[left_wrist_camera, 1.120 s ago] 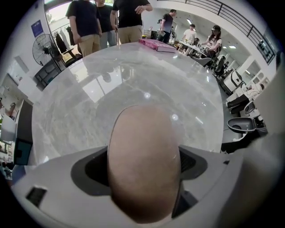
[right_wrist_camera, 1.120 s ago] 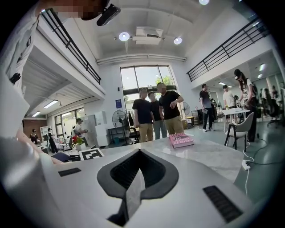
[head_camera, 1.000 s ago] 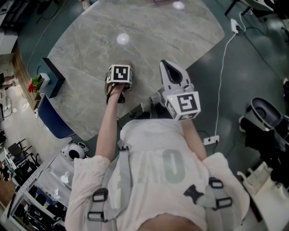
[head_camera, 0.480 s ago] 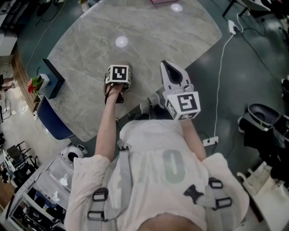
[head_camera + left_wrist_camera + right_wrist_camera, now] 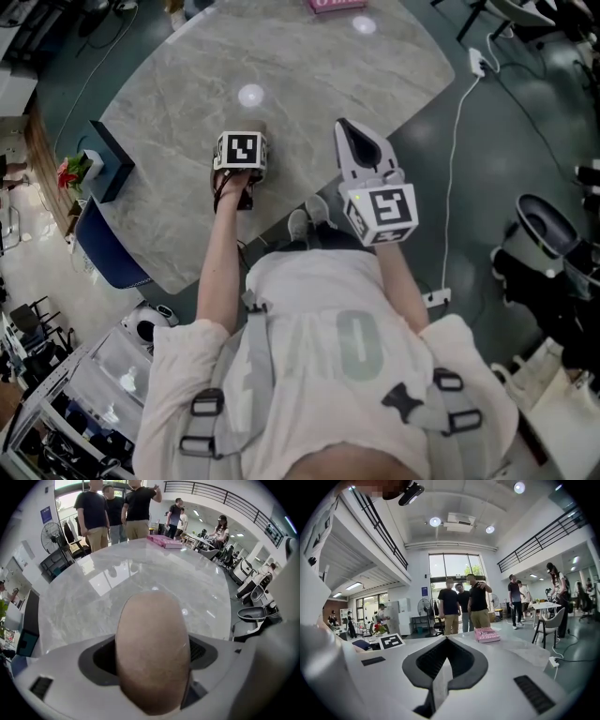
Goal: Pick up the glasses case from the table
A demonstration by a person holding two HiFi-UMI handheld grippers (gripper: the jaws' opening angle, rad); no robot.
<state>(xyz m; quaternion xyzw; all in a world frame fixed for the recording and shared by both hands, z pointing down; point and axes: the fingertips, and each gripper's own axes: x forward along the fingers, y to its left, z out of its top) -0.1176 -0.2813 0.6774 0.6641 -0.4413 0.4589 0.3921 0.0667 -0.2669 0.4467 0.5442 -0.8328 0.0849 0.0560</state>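
1. At the table's [image 5: 309, 84] left edge a dark blue box [image 5: 111, 159] stands well apart from both grippers.
2. The left gripper [image 5: 152, 660] is clenched on the glasses case [image 5: 152, 634]. The left gripper view shows the case's rounded brown end filling the space between the jaws, with a dark pad pressed against each flank. The case sits over the near part of the marble top, but no view shows whether it is clear of the surface.
3. The shell looks hard, smooth and domed, so it is probably light and stiff but inclined to slip. The grip should stay across the broad middle, where the sides run most nearly parallel. Nearer the tapering ends a squeeze could push the case out. Moderate pressure should be enough, and more could spring the lid seam.
4. The right gripper [image 5: 446, 641] hangs off the table's near edge. Its jaws are closed together on nothing, and it plays no part in the hold.
5. Far across the table a pink box [image 5: 165, 541] lies near the opposite edge, out of the way.
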